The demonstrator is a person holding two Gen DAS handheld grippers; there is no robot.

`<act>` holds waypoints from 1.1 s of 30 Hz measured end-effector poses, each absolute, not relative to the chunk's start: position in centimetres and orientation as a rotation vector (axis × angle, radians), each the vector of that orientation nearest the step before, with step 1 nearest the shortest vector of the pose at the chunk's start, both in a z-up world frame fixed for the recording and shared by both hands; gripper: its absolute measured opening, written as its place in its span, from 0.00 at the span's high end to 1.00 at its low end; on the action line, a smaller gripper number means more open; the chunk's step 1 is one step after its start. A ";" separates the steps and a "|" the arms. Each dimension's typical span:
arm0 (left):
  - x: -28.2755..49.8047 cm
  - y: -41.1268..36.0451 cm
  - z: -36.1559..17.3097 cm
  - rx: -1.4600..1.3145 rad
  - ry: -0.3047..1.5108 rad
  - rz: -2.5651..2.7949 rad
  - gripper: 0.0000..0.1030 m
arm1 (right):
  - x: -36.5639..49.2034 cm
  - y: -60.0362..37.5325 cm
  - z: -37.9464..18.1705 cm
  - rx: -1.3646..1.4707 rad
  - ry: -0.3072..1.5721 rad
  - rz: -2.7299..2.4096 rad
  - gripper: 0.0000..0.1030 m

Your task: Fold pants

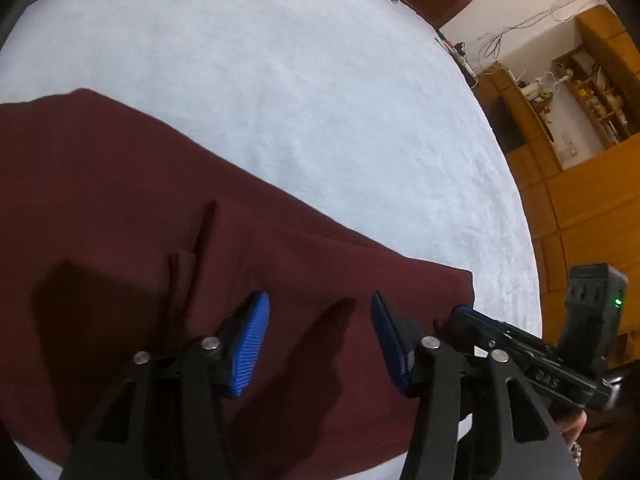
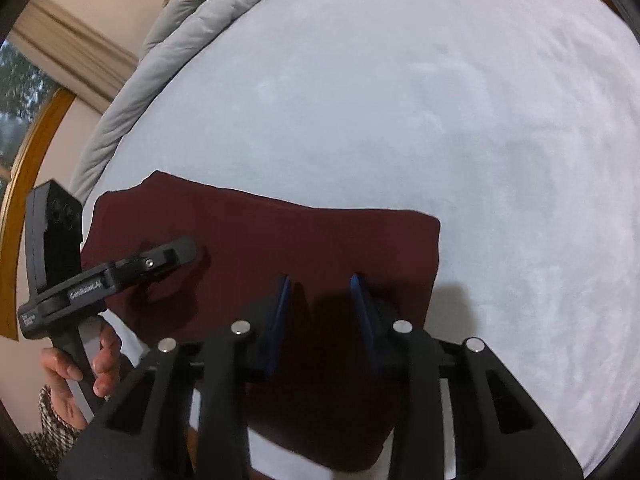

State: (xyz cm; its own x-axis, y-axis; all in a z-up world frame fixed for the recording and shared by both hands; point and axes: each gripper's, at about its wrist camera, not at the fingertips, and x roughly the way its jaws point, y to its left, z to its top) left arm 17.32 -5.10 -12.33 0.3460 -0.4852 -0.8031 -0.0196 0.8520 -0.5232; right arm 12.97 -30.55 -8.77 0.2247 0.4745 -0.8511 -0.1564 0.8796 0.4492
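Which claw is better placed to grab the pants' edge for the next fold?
Right, probably. The right claw hangs open over the maroon pants close to their side edge. The left claw, also open, sits over mid-fabric, farther from any edge.

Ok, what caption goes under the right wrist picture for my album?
Both grippers, right and left, hover open over maroon pants on a pale bed.
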 end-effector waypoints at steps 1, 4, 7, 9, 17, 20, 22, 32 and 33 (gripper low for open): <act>16.9 -5.1 -12.3 -0.483 1.189 -0.320 0.53 | 12.9 -30.6 -9.2 0.294 1.273 0.441 0.70; 17.1 -5.8 -12.5 -0.455 1.186 -0.313 0.57 | 12.7 -30.0 -9.4 0.252 1.260 0.433 0.70; 17.0 -5.4 -12.0 -0.479 1.181 -0.314 0.56 | 13.0 -29.8 -9.2 0.283 1.261 0.429 0.70; 16.5 -4.1 -11.0 -0.524 1.177 -0.299 0.52 | 12.1 -30.7 -7.2 0.333 1.218 0.456 0.68; 8.4 8.2 -6.3 -0.541 1.037 -0.053 0.27 | 8.7 -27.3 -2.9 0.309 1.142 0.616 0.66; 4.9 15.2 -6.9 -0.658 1.025 0.112 0.27 | 8.7 -25.2 -3.7 0.287 1.165 0.644 0.66; 2.6 19.4 -7.7 -0.735 1.003 0.223 0.27 | 9.2 -23.9 -4.7 0.273 1.187 0.648 0.66; 1.7 29.4 -13.0 -1.015 0.896 0.269 0.29 | 9.4 -22.9 -7.5 0.278 1.269 0.609 0.66; 2.0 30.0 -13.6 -1.034 0.890 0.265 0.29 | 9.4 -22.9 -7.7 0.273 1.274 0.603 0.66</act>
